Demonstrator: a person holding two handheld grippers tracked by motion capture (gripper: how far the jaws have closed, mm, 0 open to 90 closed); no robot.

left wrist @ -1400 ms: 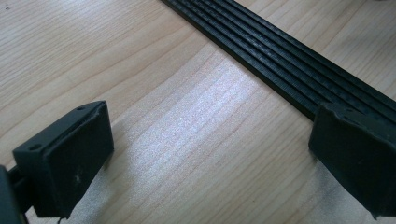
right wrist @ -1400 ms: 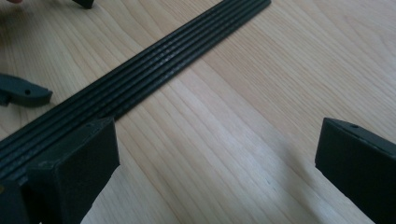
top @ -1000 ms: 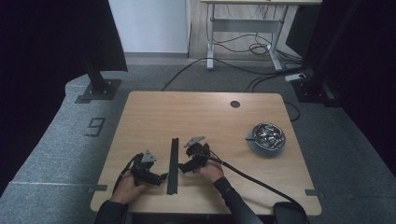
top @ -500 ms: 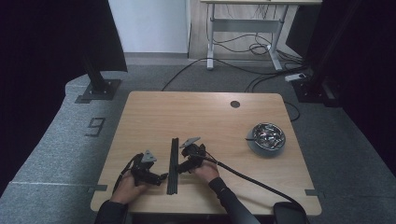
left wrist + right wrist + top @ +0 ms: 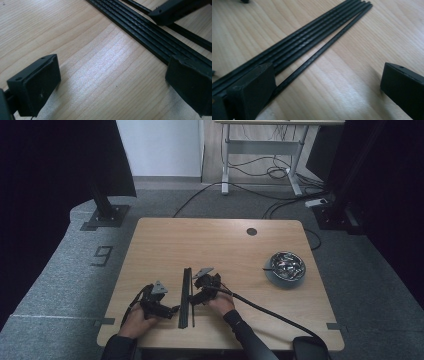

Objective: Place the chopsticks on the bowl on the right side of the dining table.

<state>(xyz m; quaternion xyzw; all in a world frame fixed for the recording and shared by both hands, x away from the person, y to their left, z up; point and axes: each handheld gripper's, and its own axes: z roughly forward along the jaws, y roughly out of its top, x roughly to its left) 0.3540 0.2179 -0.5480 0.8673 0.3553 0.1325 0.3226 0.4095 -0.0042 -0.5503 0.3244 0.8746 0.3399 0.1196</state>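
Note:
A bundle of several thin black rods (image 5: 185,296) lies lengthwise near the table's front edge, between my two grippers. The left gripper (image 5: 171,309) sits low on the table just left of the rods, open. In the left gripper view (image 5: 112,85) bare wood lies between its fingers (image 5: 35,85) and the rods (image 5: 140,30) run past its right finger. The right gripper (image 5: 195,299) stands open just right of the rods. In the right gripper view (image 5: 327,90) one rod (image 5: 324,50) lies apart from the bundle (image 5: 307,37), running beside the left finger (image 5: 252,92).
A metal bowl (image 5: 285,267) with shiny contents stands at the table's right side. A round cable hole (image 5: 251,231) is near the far edge. The wooden table (image 5: 215,245) is bare at the back. The right gripper's cable (image 5: 270,312) trails off the front right.
The right gripper has edged slightly left toward the rods. The left gripper and the rods have barely moved.

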